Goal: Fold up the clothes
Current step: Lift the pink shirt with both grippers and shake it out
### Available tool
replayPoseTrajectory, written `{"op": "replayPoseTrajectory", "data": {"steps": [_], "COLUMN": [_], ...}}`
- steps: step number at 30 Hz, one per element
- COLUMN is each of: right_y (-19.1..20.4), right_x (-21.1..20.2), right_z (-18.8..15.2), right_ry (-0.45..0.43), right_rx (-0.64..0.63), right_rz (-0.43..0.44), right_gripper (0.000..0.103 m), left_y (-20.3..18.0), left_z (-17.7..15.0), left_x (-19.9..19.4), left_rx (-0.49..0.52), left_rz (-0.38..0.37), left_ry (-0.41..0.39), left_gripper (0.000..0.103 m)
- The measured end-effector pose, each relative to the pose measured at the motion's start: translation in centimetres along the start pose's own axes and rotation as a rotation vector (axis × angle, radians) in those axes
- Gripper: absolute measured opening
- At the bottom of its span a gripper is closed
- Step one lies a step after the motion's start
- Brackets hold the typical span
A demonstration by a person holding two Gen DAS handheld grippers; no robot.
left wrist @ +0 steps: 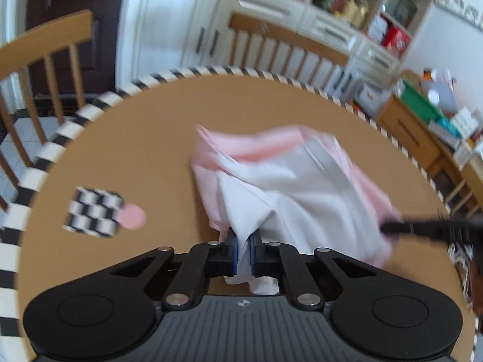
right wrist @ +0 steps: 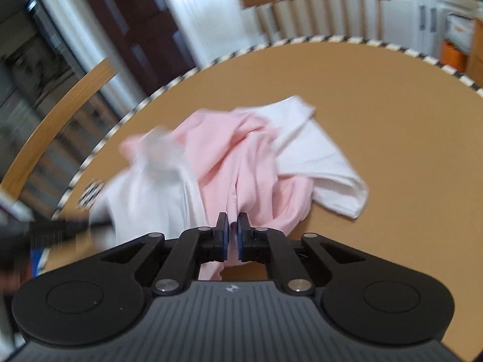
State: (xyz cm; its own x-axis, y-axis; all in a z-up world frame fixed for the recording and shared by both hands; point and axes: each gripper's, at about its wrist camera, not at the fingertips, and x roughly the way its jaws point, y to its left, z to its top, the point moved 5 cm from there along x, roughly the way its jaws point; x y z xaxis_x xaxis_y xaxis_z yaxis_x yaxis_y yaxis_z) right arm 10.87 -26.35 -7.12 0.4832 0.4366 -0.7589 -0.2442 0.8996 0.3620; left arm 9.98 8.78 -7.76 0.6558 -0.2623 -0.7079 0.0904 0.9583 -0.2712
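A crumpled pink and white garment (left wrist: 302,181) lies bunched on the round brown table (left wrist: 120,150). In the left wrist view my left gripper (left wrist: 244,235) is shut on a white fold at the garment's near edge, and cloth hangs down behind the pads. The right gripper (left wrist: 388,227) comes in from the right at the garment's pink edge. In the right wrist view the garment (right wrist: 229,157) has its pink part in the middle and white parts on both sides. There my right gripper (right wrist: 232,220) is shut on a pink fold. The blurred left gripper (right wrist: 90,223) is at the white side.
A black-and-white checkered card (left wrist: 95,212) with a pink dot lies on the table at left. Wooden chairs (left wrist: 45,60) (left wrist: 286,42) stand around the striped table rim. White cabinets, a stocked shelf (left wrist: 356,3) and a cluttered wooden sideboard (left wrist: 416,138) stand behind.
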Motion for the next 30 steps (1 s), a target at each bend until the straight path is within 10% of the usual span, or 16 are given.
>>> {"op": "replayPoseTrajectory", "data": {"steps": [5, 11, 19, 22, 27, 30], "right_y": [6.0, 11.9, 4.2, 1.8, -0.5, -2.0], "right_x": [-2.0, -6.6, -9.5, -8.9, -11.7, -11.2], "right_z": [-4.1, -4.5, -7.4, -10.7, -10.2, -7.0], "right_ry": [0.145, 0.117, 0.069, 0.153, 0.028, -0.065], "right_rx": [-0.026, 0.009, 0.046, 0.096, 0.003, -0.045], "right_rz": [0.233, 0.511, 0.132, 0.020, -0.160, -0.233], "right_gripper": [0.006, 0.006, 0.005, 0.031, 0.043, 0.048], "left_y": [3.7, 0.2, -13.7, -18.8, -18.5, -14.7], "left_z": [4.0, 12.4, 11.8, 8.6, 9.2, 9.1], "left_x": [-8.5, -16.1, -1.3, 4.4, 4.0, 3.3], "left_rx": [-0.074, 0.099, 0.322, 0.402, 0.421, 0.463], "left_rz": [-0.006, -0.089, -0.345, -0.340, -0.270, -0.153], "left_ry": [-0.124, -0.234, 0.112, 0.222, 0.058, 0.008], "left_gripper": [0.008, 0.008, 0.010, 0.017, 0.050, 0.052]}}
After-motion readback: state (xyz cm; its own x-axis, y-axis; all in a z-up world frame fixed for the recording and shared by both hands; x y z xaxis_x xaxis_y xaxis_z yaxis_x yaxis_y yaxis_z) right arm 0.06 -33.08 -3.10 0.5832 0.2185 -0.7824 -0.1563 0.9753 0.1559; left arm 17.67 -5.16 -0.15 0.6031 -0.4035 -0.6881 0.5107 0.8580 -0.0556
